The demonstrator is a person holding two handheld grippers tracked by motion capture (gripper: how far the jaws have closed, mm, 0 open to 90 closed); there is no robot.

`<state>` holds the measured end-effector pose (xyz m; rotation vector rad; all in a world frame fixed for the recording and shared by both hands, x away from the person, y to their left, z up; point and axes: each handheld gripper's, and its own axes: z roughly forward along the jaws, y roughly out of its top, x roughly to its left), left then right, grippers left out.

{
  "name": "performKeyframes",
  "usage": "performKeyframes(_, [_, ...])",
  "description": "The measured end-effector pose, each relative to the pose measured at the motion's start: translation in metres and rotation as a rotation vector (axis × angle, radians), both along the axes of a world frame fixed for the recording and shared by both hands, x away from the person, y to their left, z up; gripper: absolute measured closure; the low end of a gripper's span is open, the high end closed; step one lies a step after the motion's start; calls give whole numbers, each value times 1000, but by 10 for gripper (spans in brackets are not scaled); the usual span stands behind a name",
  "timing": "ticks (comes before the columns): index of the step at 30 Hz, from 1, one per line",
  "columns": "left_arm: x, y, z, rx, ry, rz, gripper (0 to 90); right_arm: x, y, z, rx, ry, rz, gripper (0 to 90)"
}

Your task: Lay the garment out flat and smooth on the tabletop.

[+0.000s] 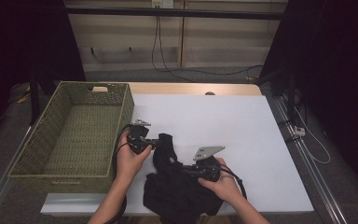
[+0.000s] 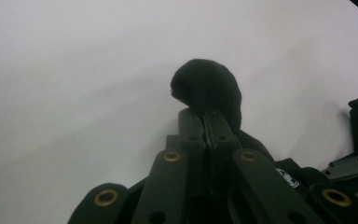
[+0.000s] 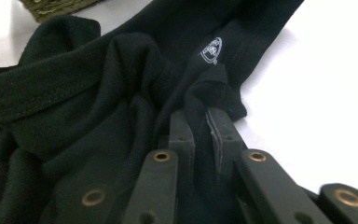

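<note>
Both the left gripper [image 2: 204, 122] and right gripper [image 3: 204, 122] are clamped on the black garment [image 1: 179, 186] at the table's near edge, seemingly mid-lift, probably needing a leftward carry into the wicker basket [image 1: 56, 122].

Small white round logo, unreadable, on the black garment [image 3: 121, 70]
</note>
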<state>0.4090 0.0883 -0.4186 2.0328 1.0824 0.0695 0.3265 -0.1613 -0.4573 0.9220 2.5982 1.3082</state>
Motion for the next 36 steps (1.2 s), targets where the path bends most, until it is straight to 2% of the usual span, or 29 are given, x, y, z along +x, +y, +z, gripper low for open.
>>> performKeyframes(6, [-3, -1, 0, -6, 9, -26, 874, -12, -2, 1, 6, 15, -19, 819])
performKeyframes(12, [-5, -6, -3, -29, 33, -50, 875, -27, -6, 2, 1, 24, -6, 820])
performKeyframes(15, [-5, -8, -3, -26, 45, -70, 875, -33, -8, 3, 4, 32, -2, 819])
performKeyframes(23, [-7, -15, -5, -45, 54, -91, 875, -42, -14, 5, 5, 51, 9, 820])
performKeyframes(26, [-8, -15, -3, -49, 46, -87, 875, -42, -14, 6, 2, 50, -3, 820])
performKeyframes(28, [-9, -13, -1, -50, 33, -81, 874, -40, -16, 8, -1, 31, -26, 821])
performKeyframes(34, [-8, -11, 2, -55, 21, -65, 874, -26, -18, 7, 6, 14, -90, 826])
performKeyframes(36, [-7, -10, 2, -50, 17, -60, 874, -20, -14, 7, 15, 14, -94, 825])
